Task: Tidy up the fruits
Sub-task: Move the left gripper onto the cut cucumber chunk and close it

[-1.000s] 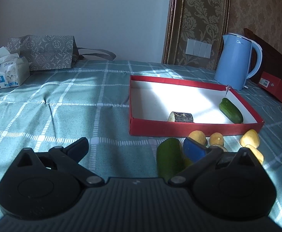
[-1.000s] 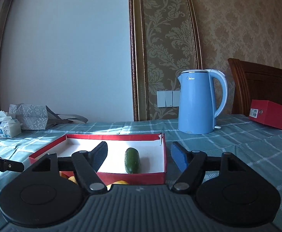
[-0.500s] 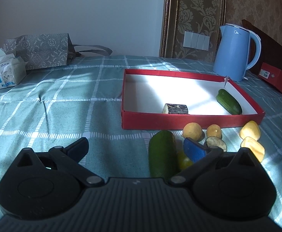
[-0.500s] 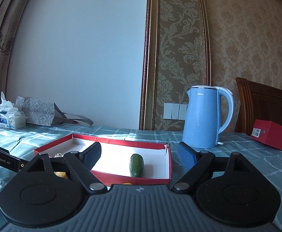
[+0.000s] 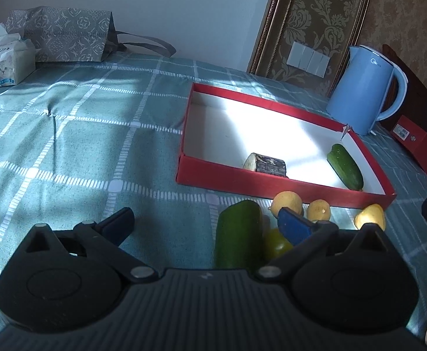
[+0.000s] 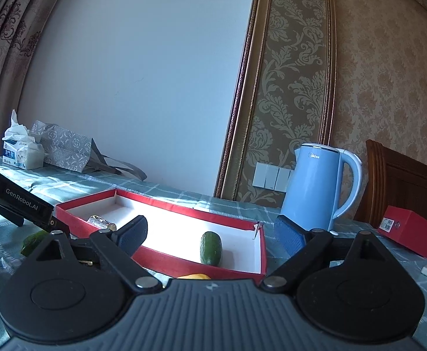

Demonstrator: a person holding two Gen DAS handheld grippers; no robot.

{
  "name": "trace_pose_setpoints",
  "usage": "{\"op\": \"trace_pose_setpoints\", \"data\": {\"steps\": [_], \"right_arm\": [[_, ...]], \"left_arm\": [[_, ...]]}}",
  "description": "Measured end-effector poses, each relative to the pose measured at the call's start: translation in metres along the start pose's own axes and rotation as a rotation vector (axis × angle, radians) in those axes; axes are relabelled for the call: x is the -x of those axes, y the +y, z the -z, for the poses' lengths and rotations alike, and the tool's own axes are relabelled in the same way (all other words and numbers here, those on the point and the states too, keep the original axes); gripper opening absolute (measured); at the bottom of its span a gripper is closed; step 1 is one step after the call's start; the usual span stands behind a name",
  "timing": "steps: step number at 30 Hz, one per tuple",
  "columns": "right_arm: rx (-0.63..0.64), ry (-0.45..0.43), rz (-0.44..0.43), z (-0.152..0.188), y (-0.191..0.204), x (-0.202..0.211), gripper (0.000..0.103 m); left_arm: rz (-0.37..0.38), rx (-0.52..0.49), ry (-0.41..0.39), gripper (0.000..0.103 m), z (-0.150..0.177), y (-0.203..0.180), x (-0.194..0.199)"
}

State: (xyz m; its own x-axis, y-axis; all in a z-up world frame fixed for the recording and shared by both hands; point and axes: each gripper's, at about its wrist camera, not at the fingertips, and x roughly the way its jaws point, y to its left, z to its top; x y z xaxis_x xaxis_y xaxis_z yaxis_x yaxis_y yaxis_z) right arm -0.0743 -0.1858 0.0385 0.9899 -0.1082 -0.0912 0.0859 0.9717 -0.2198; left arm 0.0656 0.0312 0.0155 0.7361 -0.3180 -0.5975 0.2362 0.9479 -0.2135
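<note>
While the produce waits: a shallow red cardboard tray with a white floor (image 5: 271, 185) sits on the teal checked tablecloth (image 5: 96, 134).
Inside tray: a small dark green cucumber (image 5: 345, 166) near its right wall; a brown cut stub (image 5: 265, 162) by the front wall.
In front of tray: a thick green cucumber (image 5: 239, 234), yellow round fruits (image 5: 288, 203).
Left gripper (image 5: 204, 225): jaws wide apart, nothing gripped; thick cucumber lies between its fingers.
Right gripper (image 6: 210, 234): jaws have just been opening, now wide, empty.
Behind: a light blue electric kettle (image 6: 315, 187).

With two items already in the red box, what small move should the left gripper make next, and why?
Probably ease the open left gripper down around the large green fruit: it lies on the tablecloth outside the red box, between the spread jaws, not yet gripped.
</note>
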Motion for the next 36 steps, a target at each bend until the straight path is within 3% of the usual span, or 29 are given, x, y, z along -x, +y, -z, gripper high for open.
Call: {"op": "trace_pose_setpoints", "data": {"steps": [8,15,20,24,36], "right_arm": [[0.007,0.004,-0.005,0.000,0.001,-0.001,0.097],[0.012,0.008,0.001,0.001,0.002,-0.002,0.098],[0.027,0.016,0.004,0.001,0.005,-0.003,0.099],[0.037,0.009,0.007,0.002,0.006,-0.003,0.101],[0.053,0.018,0.003,0.002,0.010,-0.003,0.101]], "left_arm": [[-0.009,-0.076,0.010,0.103,0.002,0.010,0.010],[-0.026,-0.192,0.004,0.103,-0.002,-0.006,0.003],[0.078,-0.133,0.099,0.103,-0.011,-0.003,0.001],[0.026,-0.193,0.090,0.103,-0.003,-0.001,0.007],[0.064,-0.218,0.086,0.103,-0.004,-0.007,0.003]]}}
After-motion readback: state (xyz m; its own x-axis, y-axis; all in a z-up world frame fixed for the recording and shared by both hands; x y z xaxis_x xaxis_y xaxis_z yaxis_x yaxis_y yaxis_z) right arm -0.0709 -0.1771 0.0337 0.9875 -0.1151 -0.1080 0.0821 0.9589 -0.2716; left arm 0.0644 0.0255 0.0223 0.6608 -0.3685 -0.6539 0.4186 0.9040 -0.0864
